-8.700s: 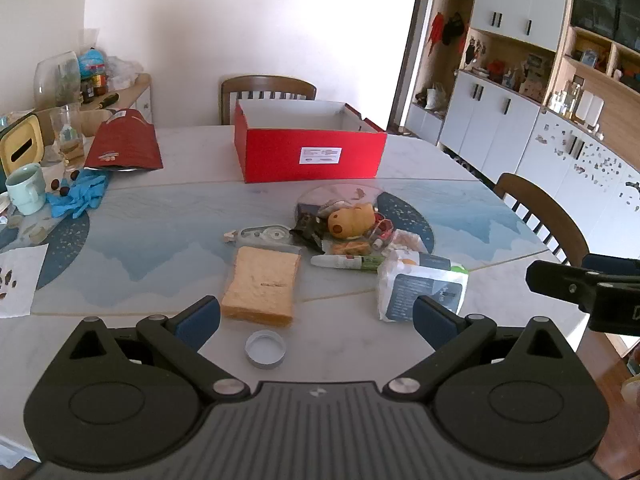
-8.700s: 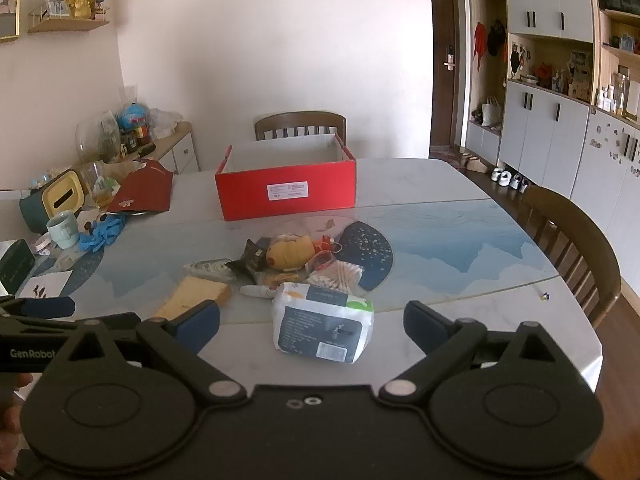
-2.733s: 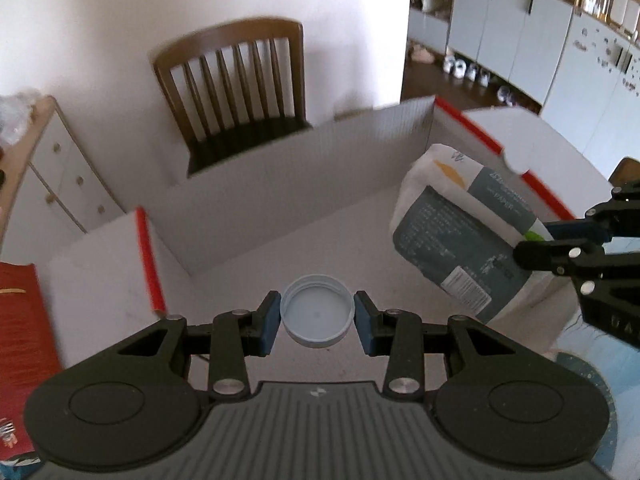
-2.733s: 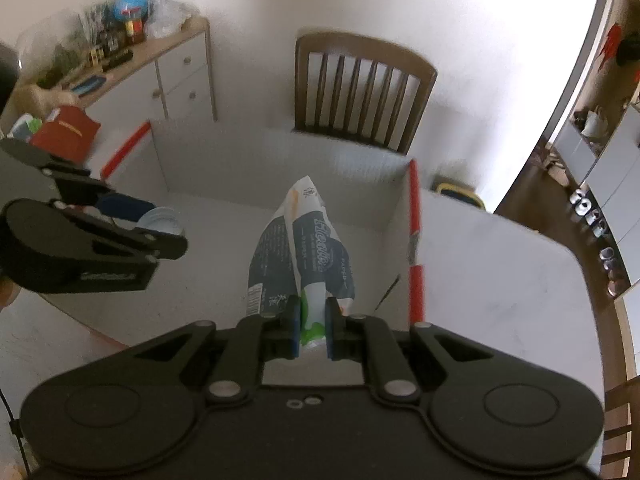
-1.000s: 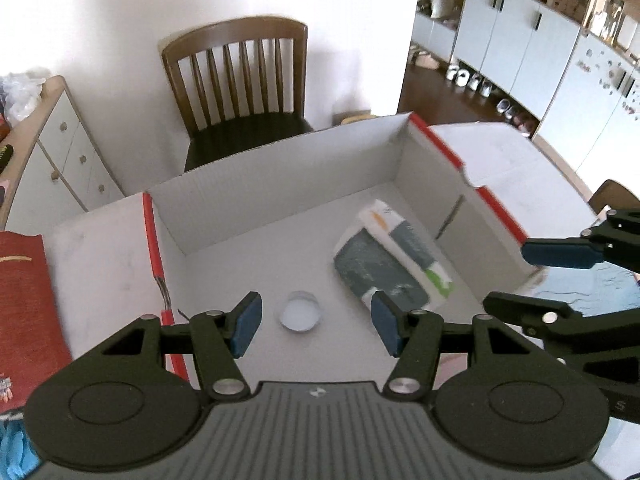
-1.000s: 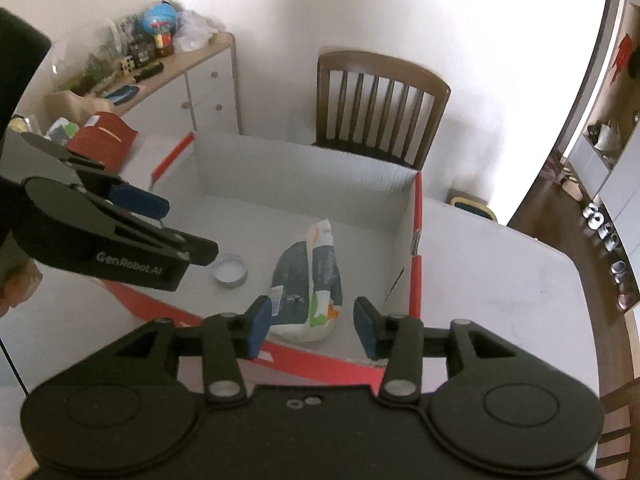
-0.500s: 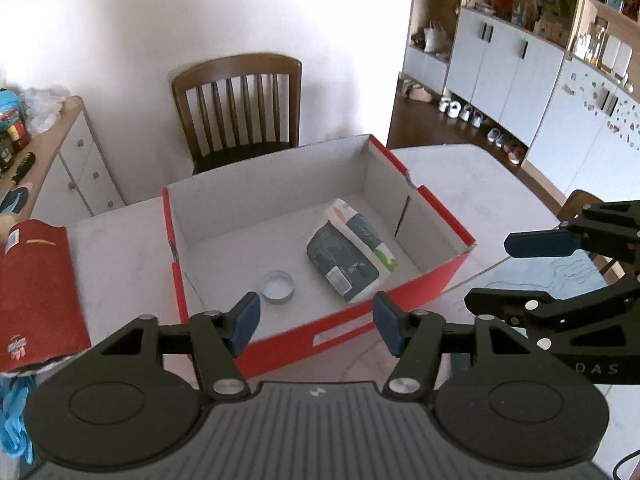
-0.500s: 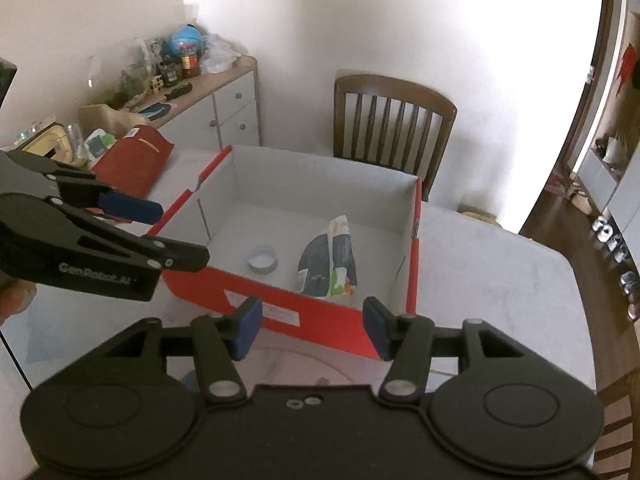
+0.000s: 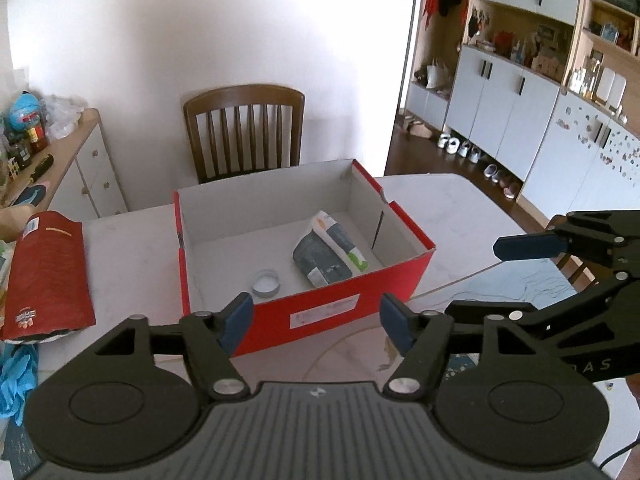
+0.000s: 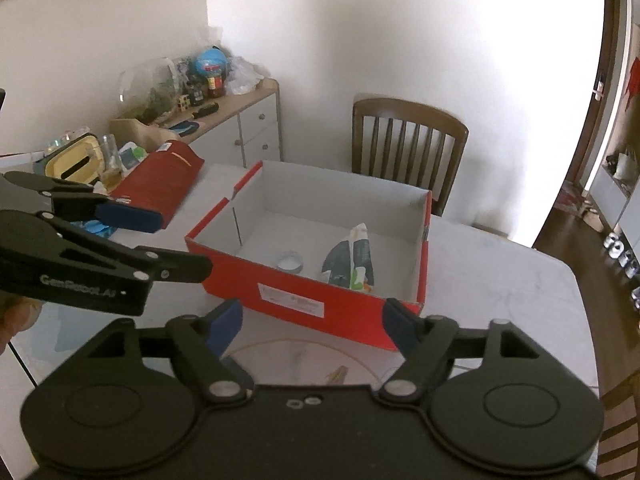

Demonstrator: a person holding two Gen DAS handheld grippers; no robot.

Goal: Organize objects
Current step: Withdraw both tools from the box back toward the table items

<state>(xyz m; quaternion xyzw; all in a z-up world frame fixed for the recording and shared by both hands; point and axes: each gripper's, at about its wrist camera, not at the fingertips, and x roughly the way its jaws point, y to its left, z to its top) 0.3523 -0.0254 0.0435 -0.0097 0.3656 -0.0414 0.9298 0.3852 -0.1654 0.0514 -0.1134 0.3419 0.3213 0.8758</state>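
Observation:
A red cardboard box [image 9: 344,300] [image 10: 320,300] with a white inside stands on the marble table. In it lie a white lid [image 9: 265,282] [image 10: 291,261] on the left and a grey-and-white packet [image 9: 330,254] [image 10: 354,262] on the right. My left gripper [image 9: 316,324] hovers before the box's near wall, its jaws opening with nothing between them. My right gripper [image 10: 312,326] hangs likewise in front of the box, jaws opening and empty. Each gripper shows from the side in the other's view, the right gripper [image 9: 532,246] and the left gripper [image 10: 132,212].
A red snack bag [image 9: 46,272] [image 10: 160,188] lies left of the box, blue gloves [image 9: 16,376] nearer. A wooden chair [image 9: 244,128] [image 10: 408,140] stands behind the table. A sideboard [image 10: 224,120] with jars and a white cabinet wall [image 9: 540,120] flank the room.
Both grippers have drawn back from over the box and risen a little, and their jaws have spread wider. The lid and the packet stay in the box.

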